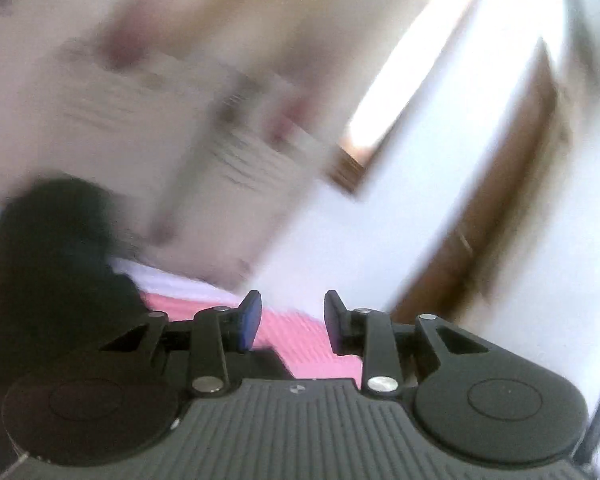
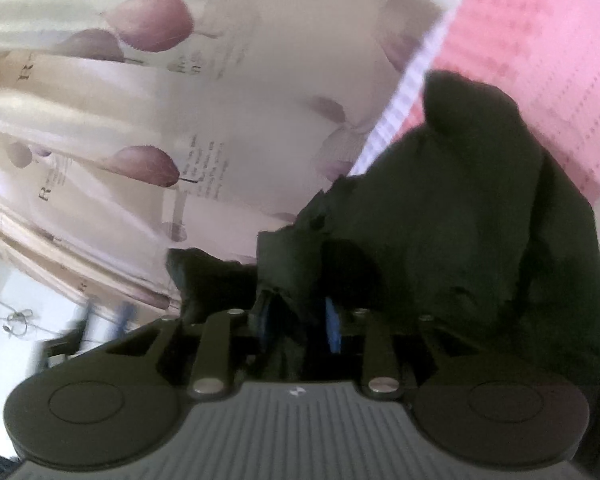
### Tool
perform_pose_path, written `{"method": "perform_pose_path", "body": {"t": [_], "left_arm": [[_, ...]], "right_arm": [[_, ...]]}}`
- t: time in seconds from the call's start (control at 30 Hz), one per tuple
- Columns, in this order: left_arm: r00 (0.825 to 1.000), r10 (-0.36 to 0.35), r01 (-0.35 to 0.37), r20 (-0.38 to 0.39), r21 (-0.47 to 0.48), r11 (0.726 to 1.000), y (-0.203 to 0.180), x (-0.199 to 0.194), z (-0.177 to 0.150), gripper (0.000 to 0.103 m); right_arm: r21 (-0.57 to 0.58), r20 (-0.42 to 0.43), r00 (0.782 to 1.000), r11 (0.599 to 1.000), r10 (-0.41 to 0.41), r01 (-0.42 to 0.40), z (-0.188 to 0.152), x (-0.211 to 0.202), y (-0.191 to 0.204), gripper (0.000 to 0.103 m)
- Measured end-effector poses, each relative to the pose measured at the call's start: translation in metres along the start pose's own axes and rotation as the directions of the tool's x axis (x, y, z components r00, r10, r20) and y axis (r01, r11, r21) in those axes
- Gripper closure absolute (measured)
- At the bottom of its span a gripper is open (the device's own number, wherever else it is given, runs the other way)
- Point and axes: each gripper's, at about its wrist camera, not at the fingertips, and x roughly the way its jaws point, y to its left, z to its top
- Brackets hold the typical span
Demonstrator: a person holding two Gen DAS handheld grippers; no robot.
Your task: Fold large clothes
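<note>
Dark garment (image 2: 460, 220) fills lower right of the right view, bunched over pink bedding (image 2: 540, 40). Our right gripper (image 2: 300, 320) has cloth btwn its blue pads, prob. to lift an edge; whether it's pinched, we can't tell. Left gripper (image 1: 292, 320): part open, empty.

Ahead of my right gripper I see a pale curtain (image 2: 148, 128) printed with plum-coloured leaves and lines of script, hanging in folds to the left. Up and to the right lies a pink bedcover (image 2: 540, 60) with a white striped edge. From my left gripper, all blurred, I see a white wall (image 1: 440, 184), a brown wooden door frame (image 1: 496, 208) to the right, and the pink cover (image 1: 300, 328) just below.
</note>
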Motion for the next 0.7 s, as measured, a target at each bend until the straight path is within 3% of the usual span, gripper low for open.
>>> {"method": "perform_pose_path", "body": {"t": [0.07,0.13,0.2,0.23,0.3,0.4,0.47,0.57,0.63,0.7], "left_arm": [[0.997,-0.082,0.082,-0.001,-0.033,0.996,-0.015,0.005,-0.017,0.07],[0.998,-0.051,0.049,0.027,0.044,0.998,-0.027,-0.006,-0.021,0.069],[0.998,0.012,-0.015,0.055,0.056,0.998,-0.032,-0.029,-0.018,0.042],[0.995,0.059,-0.063,0.084,0.048,0.997,-0.028,-0.044,-0.014,0.003],[0.97,0.2,-0.207,0.142,0.042,0.977,-0.019,-0.077,-0.008,0.0],[0.908,0.384,-0.389,0.166,-0.007,0.921,0.018,-0.116,0.008,0.0],[0.885,0.459,-0.452,0.073,-0.092,0.887,0.057,-0.126,0.022,0.0],[0.881,0.471,-0.473,-0.053,-0.17,0.865,0.107,-0.113,0.035,0.0],[0.862,0.486,-0.506,-0.145,-0.199,0.839,0.131,-0.093,0.04,0.0],[0.87,0.456,-0.486,-0.19,-0.169,0.857,0.144,-0.078,0.042,0.0]], "right_arm": [[0.024,0.0,1.0,1.0,0.0,0.0,0.001,0.0,-0.006,0.072],[0.02,0.004,1.0,1.0,-0.012,0.011,0.001,-0.004,-0.008,0.065],[-0.002,-0.006,1.0,1.0,-0.02,0.02,-0.001,-0.005,-0.006,0.059],[-0.022,-0.011,0.999,0.999,-0.03,0.03,-0.002,-0.004,-0.003,0.057],[-0.046,-0.012,0.999,0.998,-0.036,0.036,-0.002,-0.003,0.002,0.055],[-0.067,-0.01,0.999,0.997,-0.031,0.031,-0.004,0.0,0.009,0.048],[-0.091,-0.01,0.999,0.995,-0.046,0.045,-0.007,0.003,0.013,0.043],[-0.094,-0.016,0.998,0.994,-0.057,0.055,-0.01,0.009,0.013,0.039],[-0.094,-0.02,0.997,0.993,-0.072,0.07,-0.012,0.013,0.014,0.038],[-0.106,-0.031,0.996,0.991,-0.084,0.081,-0.015,0.016,0.016,0.037]]}}
